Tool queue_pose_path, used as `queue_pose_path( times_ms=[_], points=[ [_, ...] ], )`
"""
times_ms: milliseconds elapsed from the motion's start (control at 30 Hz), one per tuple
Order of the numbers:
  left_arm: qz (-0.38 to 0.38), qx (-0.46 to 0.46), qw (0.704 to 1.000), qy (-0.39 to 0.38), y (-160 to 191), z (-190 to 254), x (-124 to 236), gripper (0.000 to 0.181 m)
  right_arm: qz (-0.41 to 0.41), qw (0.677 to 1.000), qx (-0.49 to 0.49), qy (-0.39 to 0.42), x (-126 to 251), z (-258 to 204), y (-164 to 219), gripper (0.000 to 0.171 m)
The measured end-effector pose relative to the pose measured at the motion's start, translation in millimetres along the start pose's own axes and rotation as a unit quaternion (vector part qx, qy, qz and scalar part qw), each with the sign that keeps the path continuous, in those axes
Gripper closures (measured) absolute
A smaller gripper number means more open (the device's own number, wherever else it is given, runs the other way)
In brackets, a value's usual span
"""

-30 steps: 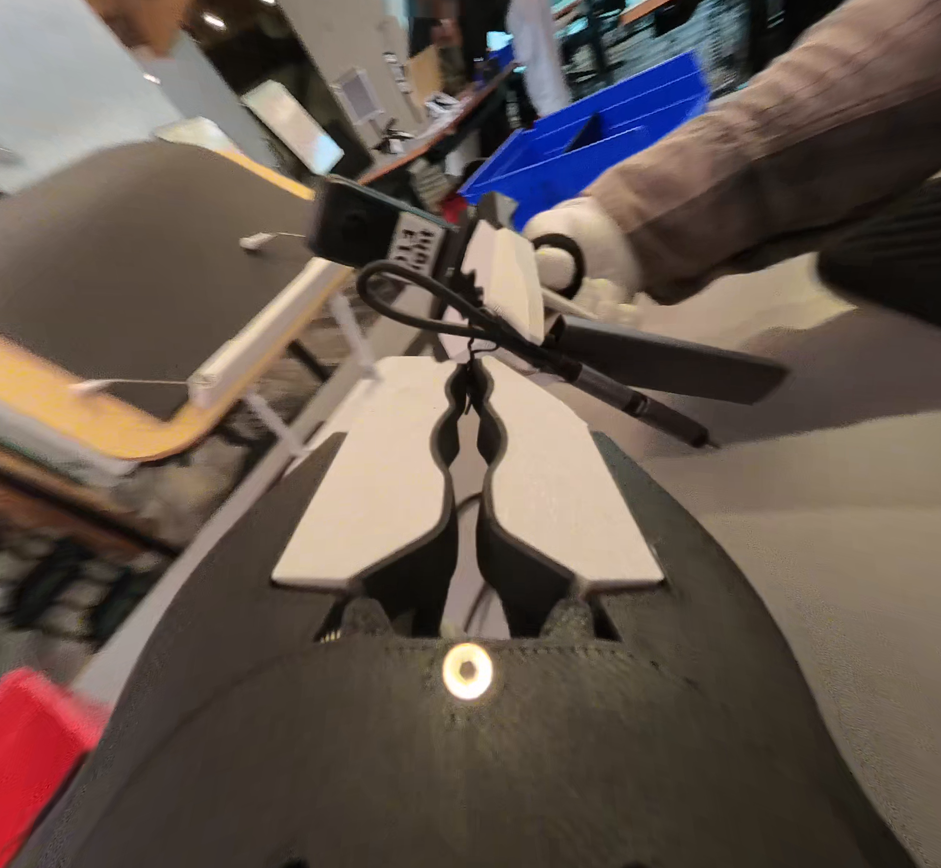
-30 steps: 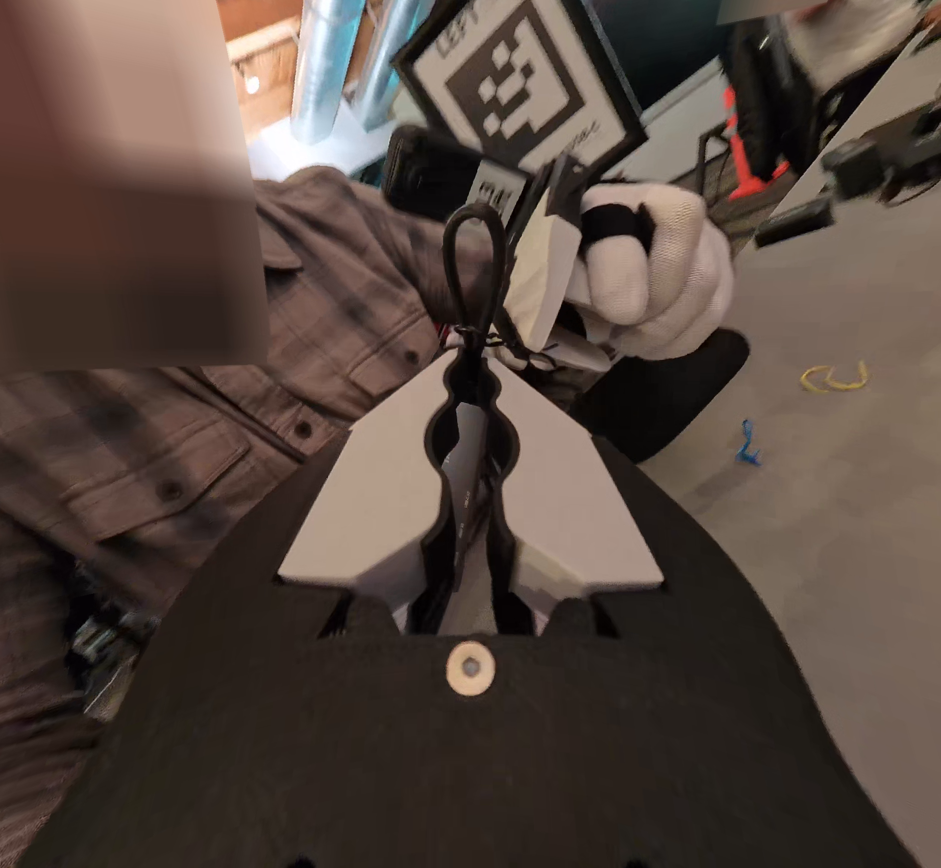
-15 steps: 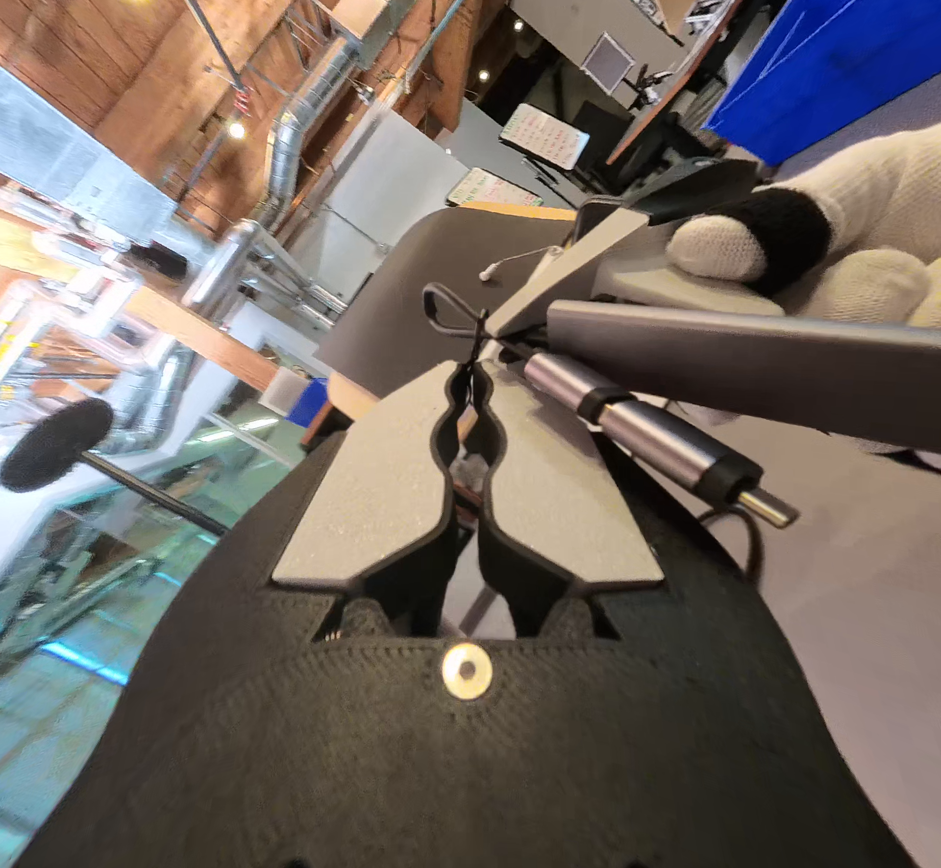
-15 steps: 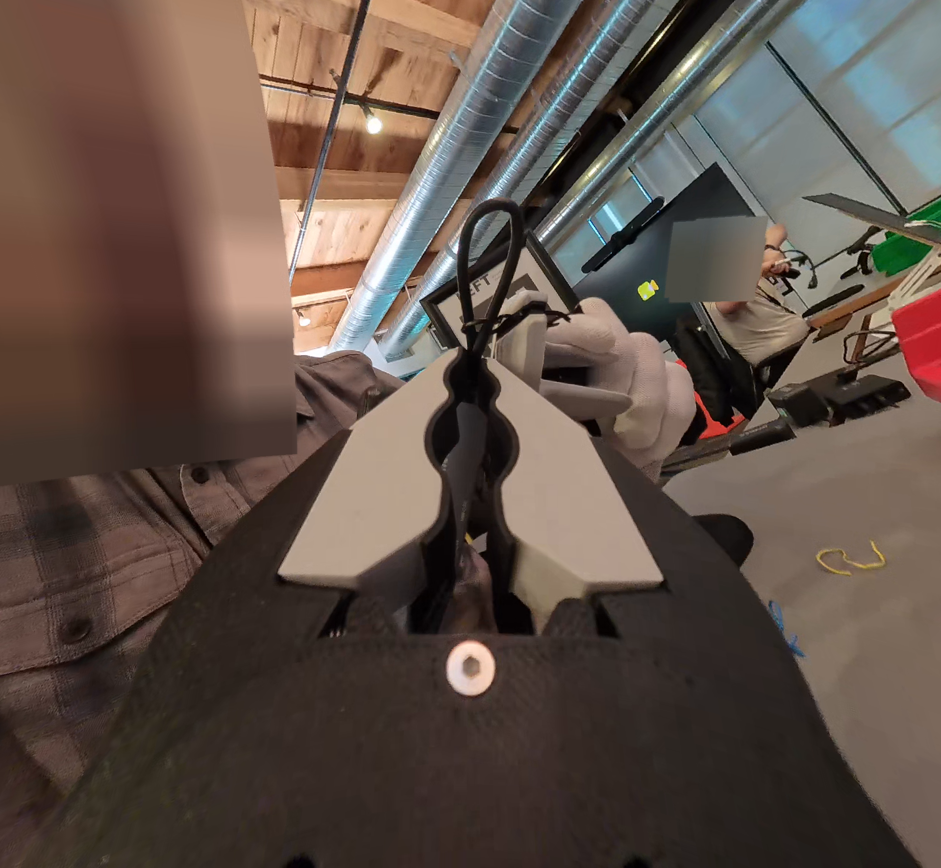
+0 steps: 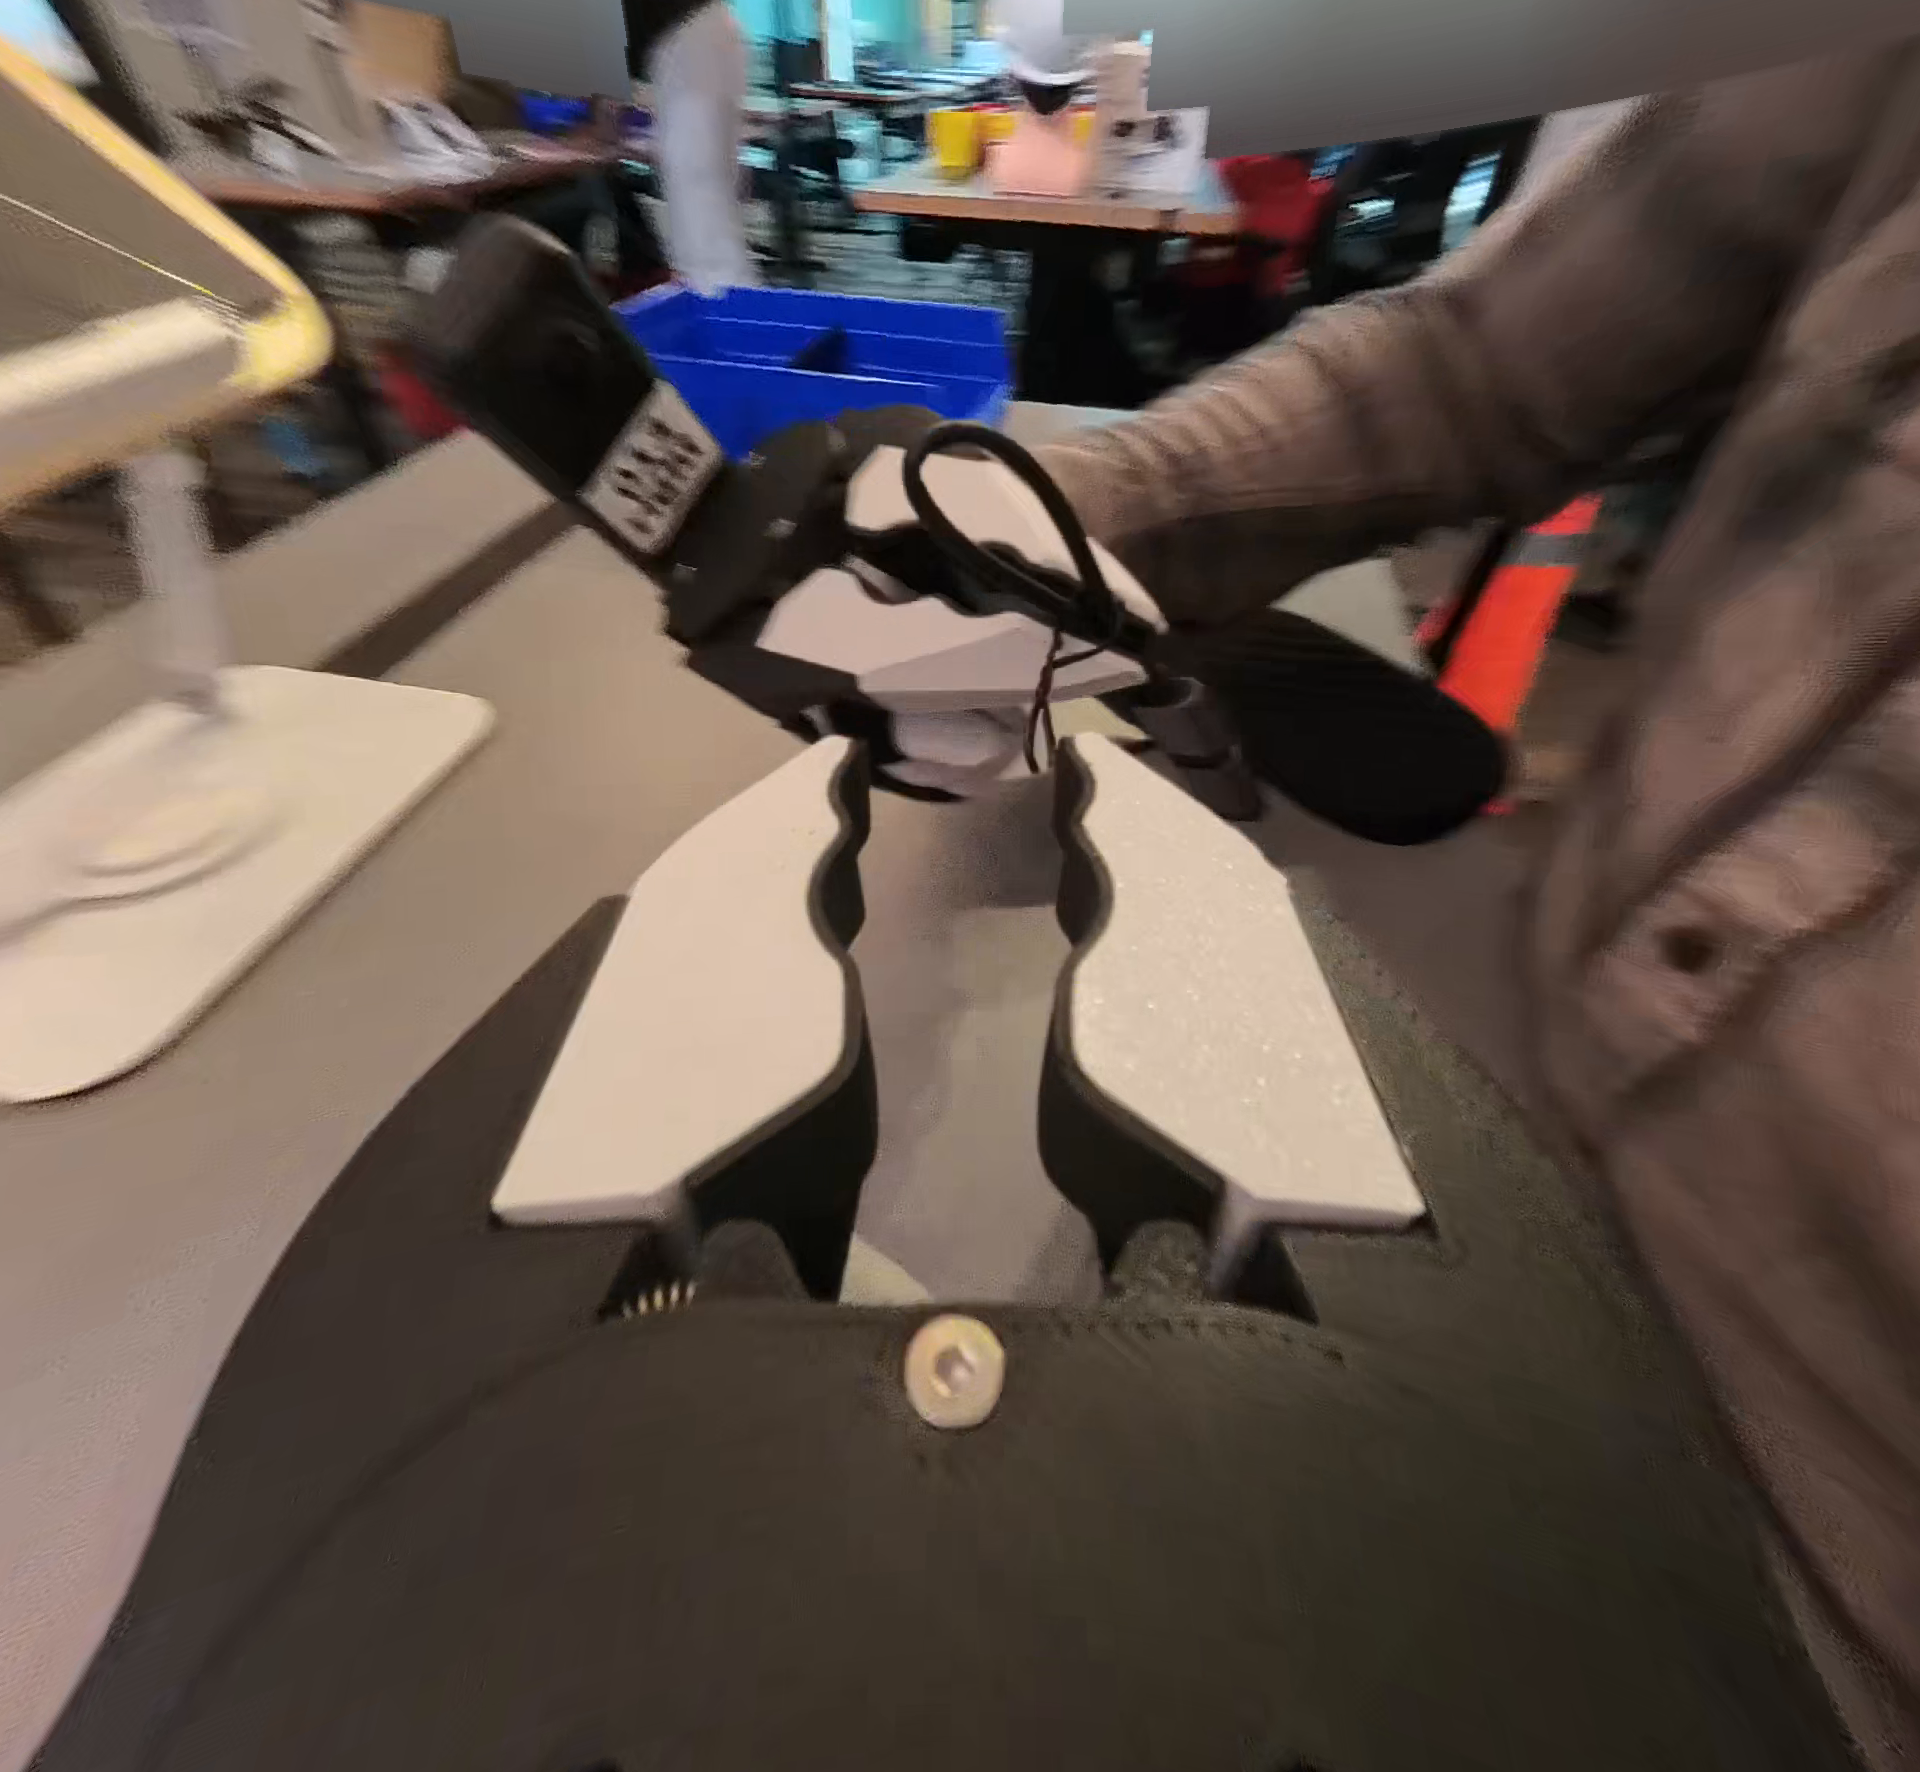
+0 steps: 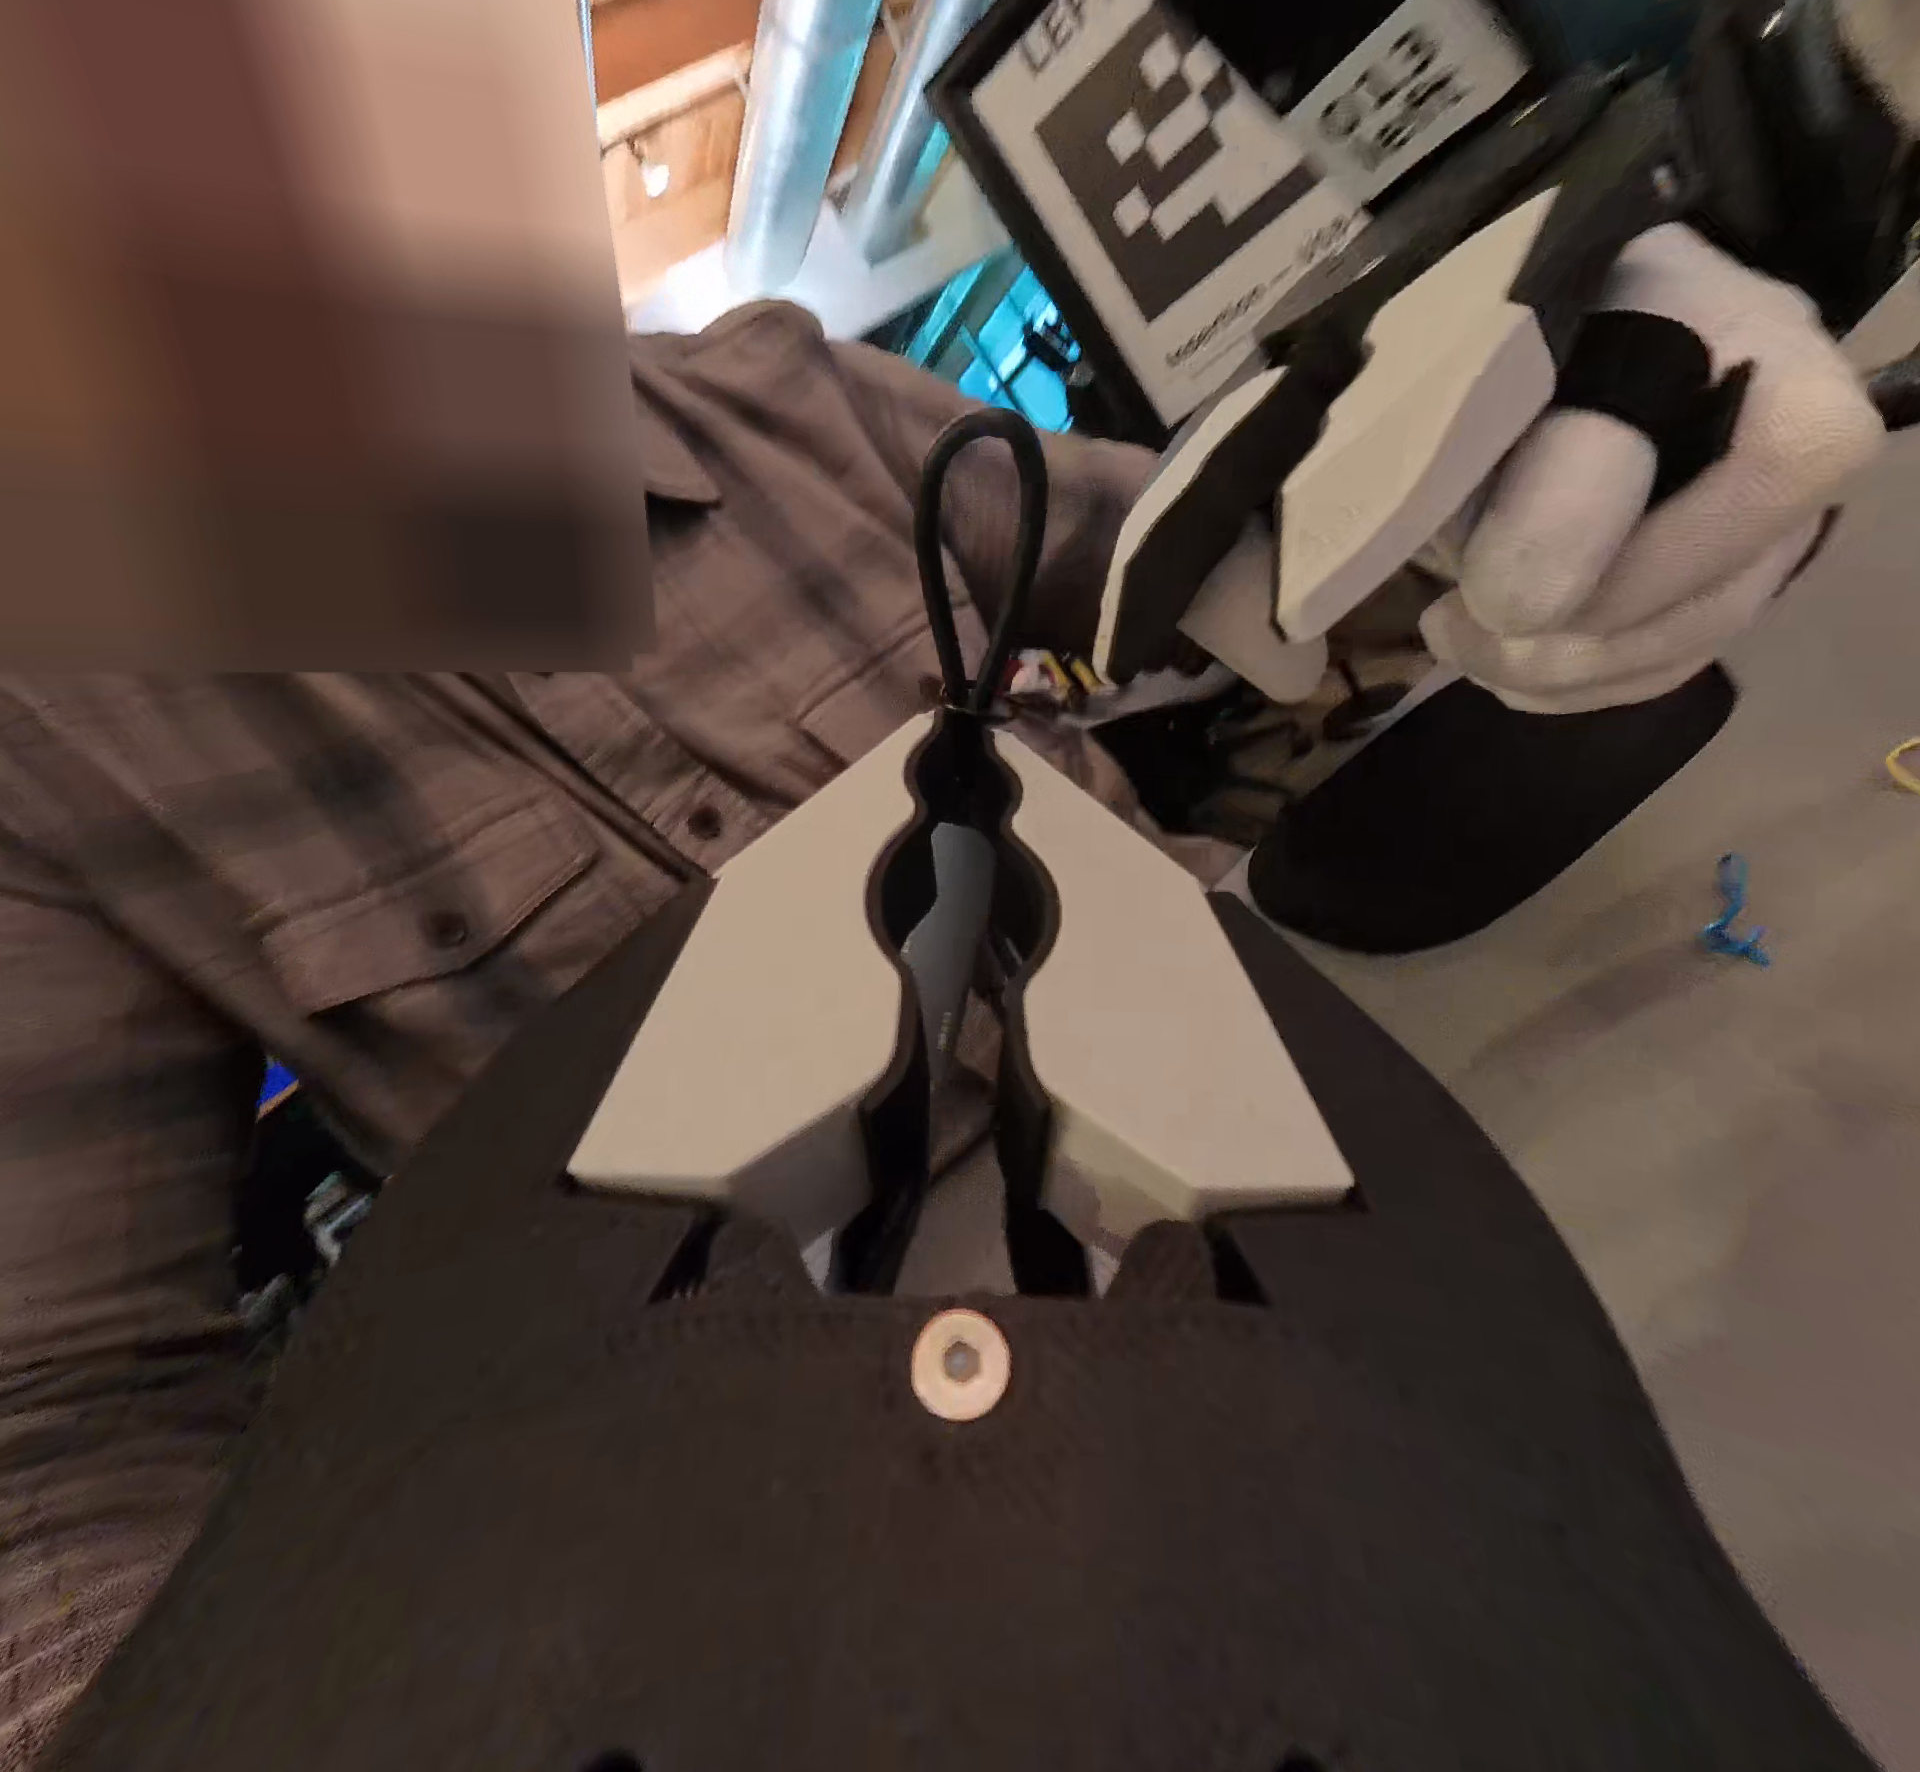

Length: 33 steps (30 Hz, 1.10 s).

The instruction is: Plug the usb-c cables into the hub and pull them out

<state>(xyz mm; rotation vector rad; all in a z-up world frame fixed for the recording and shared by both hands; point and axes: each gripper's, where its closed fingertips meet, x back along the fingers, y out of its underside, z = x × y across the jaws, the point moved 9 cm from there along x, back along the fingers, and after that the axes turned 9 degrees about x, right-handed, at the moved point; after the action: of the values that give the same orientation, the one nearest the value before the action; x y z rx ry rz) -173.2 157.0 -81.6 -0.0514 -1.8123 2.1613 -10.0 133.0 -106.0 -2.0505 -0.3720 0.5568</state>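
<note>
I take the dark grey flat metal hub (image 6: 951,901) as my landmark. It sits edge-on in the gap between my right gripper (image 6: 961,720)'s pale fingers, whose tips are pinched together on it and on the thin black cable. That cable rises out past the tips as a tied loop (image 6: 982,559), bound at its base by a fine wire tie. In the left wrist view the hub itself is hard to pick out behind the loop (image 5: 997,538) and the right gripper (image 5: 1122,673); a short dark plug body (image 5: 1195,735) seems to hang just below it, though blur keeps me from being sure.

My left gripper (image 5: 956,766) is spread wide with nothing between its fingers, its tips just short of the hub and apart from it. From the right wrist view it hovers up and to the right of the hub (image 6: 1195,621), held by a white-gloved hand (image 6: 1621,517).

Further out from the hub lie the grey tabletop (image 5: 364,943), a white flat stand base (image 5: 208,839) to the left, and a blue plastic bin (image 5: 831,351) behind.

My judgement: I cannot see any plug seated in a port, so I cannot tell whether this is before insertion or after a pull-out. The left gripper needs to take a connector next.
</note>
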Motion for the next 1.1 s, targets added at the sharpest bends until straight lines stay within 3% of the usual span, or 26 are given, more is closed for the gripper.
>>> queue_pose_path(
  times_ms=[100, 233, 467, 833, 933, 1100],
  points=[
    [-0.015, 0.053, 0.993, 0.106, 4, 0, -6, 0.143, -0.051, 0.998, -0.021, -0.026, -3, -1, 0, 0.170],
    [-0.020, 0.139, 0.961, 0.240, 7, 2, -21, 0.137, -0.114, 0.991, -0.043, -0.058, -10, -3, -1, 0.171],
    [-0.032, 0.180, 0.923, 0.340, 18, 3, -42, 0.153, -0.178, 0.978, -0.058, -0.096, -20, -5, -5, 0.170],
    [-0.031, 0.185, 0.909, 0.372, 24, 11, -54, 0.177, -0.211, 0.967, -0.072, -0.120, -25, -7, -1, 0.170],
    [-0.031, 0.162, 0.921, 0.353, 23, 12, -55, 0.178, -0.216, 0.967, -0.069, -0.116, -24, -8, -3, 0.170],
    [-0.021, 0.093, 0.967, 0.238, 14, 9, -47, 0.178, -0.191, 0.977, -0.059, -0.072, -9, -9, -7, 0.171]
  ],
)
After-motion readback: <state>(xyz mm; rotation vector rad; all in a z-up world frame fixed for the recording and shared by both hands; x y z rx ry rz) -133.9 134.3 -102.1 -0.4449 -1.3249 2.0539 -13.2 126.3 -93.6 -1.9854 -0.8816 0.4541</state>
